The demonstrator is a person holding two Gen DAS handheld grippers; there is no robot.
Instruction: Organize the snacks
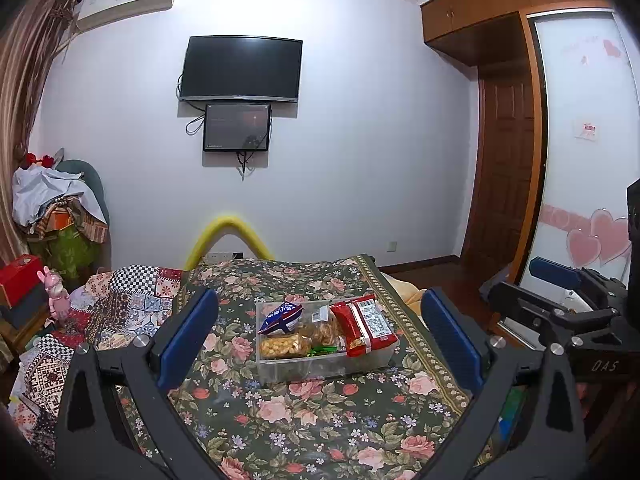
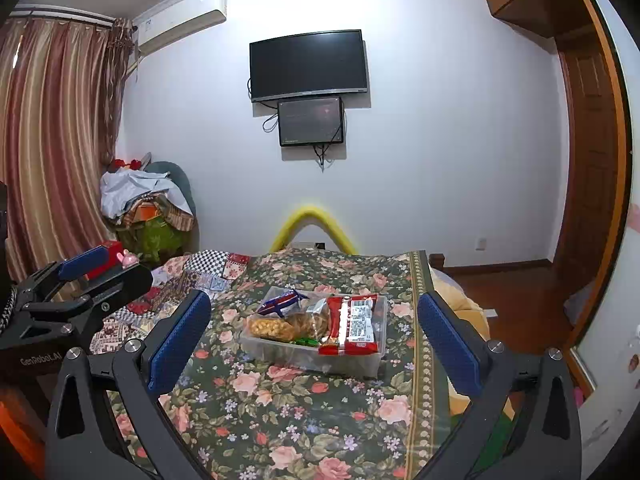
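Both tools spread wide, empty, above the floral bedspread.
Left tool (image 1: pixel 320 338) and right tool (image 2: pixel 314 340) frame the clear plastic snack bin (image 1: pixel 332 366) on the dark floral cloth (image 1: pixel 320 420); inside it lie a red packet with white printed label (image 1: pixel 366 326), unreadable, and a blue-white packet (image 1: pixel 282 316). "GenRobot.AI" marks the left tool body. Beyond, a black wall television (image 1: pixel 241 68).

A black television (image 1: pixel 241 68) hangs on the white wall (image 1: pixel 360 140); a smaller screen (image 1: pixel 237 127) just below it, an air conditioner (image 1: pixel 128 2) upper left, a wooden wardrobe (image 1: pixel 504 120) to its right.
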